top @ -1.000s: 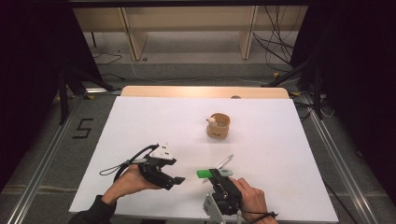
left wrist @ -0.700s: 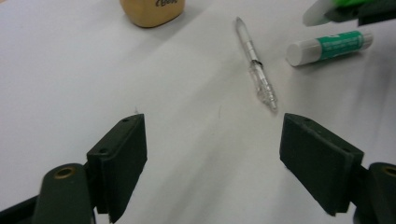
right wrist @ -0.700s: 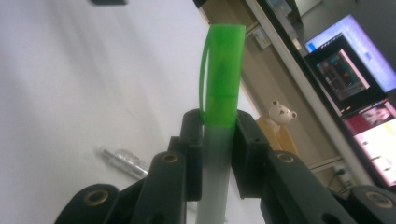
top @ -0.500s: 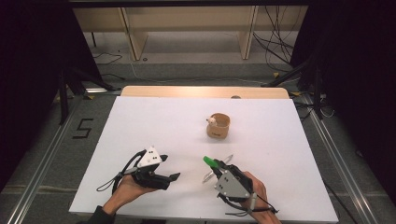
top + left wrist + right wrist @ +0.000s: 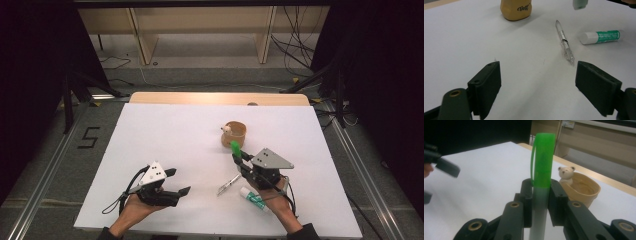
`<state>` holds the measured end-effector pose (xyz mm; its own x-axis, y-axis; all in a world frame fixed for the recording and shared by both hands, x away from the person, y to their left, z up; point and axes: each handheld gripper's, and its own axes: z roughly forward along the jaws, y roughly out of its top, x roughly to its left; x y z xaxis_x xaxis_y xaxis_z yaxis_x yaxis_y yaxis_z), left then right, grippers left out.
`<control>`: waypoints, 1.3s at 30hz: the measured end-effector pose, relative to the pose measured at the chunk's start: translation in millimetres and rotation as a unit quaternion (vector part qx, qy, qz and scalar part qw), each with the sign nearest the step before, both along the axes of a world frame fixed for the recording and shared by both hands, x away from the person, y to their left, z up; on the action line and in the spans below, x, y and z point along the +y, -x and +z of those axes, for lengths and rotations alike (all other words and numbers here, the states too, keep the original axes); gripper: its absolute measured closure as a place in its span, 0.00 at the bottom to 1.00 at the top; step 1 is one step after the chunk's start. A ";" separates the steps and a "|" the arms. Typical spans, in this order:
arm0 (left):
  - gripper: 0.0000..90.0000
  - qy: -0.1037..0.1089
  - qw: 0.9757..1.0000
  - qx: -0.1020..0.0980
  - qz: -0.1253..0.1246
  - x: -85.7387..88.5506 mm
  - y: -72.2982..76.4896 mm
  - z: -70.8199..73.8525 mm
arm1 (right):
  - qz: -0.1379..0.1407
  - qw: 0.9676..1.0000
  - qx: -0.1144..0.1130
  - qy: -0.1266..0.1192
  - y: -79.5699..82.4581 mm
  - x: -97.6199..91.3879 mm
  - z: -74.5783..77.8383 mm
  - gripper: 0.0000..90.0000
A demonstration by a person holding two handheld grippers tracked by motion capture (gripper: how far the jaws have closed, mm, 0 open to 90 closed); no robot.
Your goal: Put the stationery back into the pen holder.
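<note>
My right gripper (image 5: 239,159) is shut on a pen with a green cap (image 5: 235,147), held off the table just in front of a wooden cup (image 5: 236,135). In the right gripper view the pen (image 5: 543,160) stands upright between the jaws, and the cup (image 5: 584,188) with a small bear figure (image 5: 566,173) is beyond it. My left gripper (image 5: 179,181) is low at the front left. Its jaws have just been opening and stand wide with nothing between them (image 5: 537,82). A clear pen (image 5: 564,42) and a white and green glue stick (image 5: 602,37) lie ahead of it.
The white tabletop (image 5: 165,135) has a wooden strip along its far edge. The clear pen (image 5: 228,184) and the glue stick (image 5: 254,198) lie beside my right hand near the front edge. Shelving legs and cables stand on the floor beyond the table.
My right gripper has risen and moved away from the front edge toward the cup with the green-capped pen, uncovering the glue stick. My left gripper has drawn back slightly toward the front edge.
</note>
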<state>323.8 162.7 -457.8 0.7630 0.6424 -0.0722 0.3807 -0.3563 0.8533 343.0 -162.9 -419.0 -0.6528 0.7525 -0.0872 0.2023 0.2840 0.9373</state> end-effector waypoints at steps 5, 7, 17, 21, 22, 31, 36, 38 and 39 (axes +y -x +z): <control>0.22 -0.002 1.000 0.001 0.004 1.3 1.7 -3.7 | -0.019 0.998 0.029 -0.045 -23.2 -6.6 2.9 0.85; 0.22 -0.004 1.000 -0.001 0.003 1.5 2.6 -4.6 | -0.030 0.998 0.033 -0.054 -32.4 -8.5 5.6 0.85; 0.21 0.005 1.000 -0.008 0.015 6.3 0.8 -2.0 | -0.072 0.991 0.050 -0.102 -79.1 -13.1 21.3 0.85; 0.21 0.001 1.000 -0.008 0.010 4.2 1.4 -3.4 | -0.086 0.987 0.063 -0.117 -95.7 -13.1 22.0 0.85; 0.21 0.001 1.000 -0.008 0.010 3.9 1.2 -3.8 | -0.090 0.987 0.065 -0.119 -99.2 -12.8 22.2 0.85; 0.21 0.005 1.000 -0.006 0.013 6.4 0.3 -2.7 | -0.124 0.986 0.063 -0.088 -123.7 -7.2 19.3 0.85; 0.21 0.000 1.000 -0.006 0.006 2.7 1.5 -4.2 | -0.134 0.985 0.073 -0.080 -134.6 -4.1 14.0 0.85; 0.21 0.001 1.000 -0.004 0.004 0.9 2.1 -5.0 | -0.136 0.984 0.078 -0.081 -138.2 -2.4 13.0 0.85; 0.21 -0.001 1.000 -0.005 0.004 0.5 2.2 -5.2 | -0.137 0.984 0.077 -0.079 -139.9 -1.3 12.5 0.85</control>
<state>321.6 163.3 -463.0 0.7587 0.6483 -0.0636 0.3751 -0.3549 0.8564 482.9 -164.2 -406.5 -0.4189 0.8987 0.1301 0.3951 0.0514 0.9172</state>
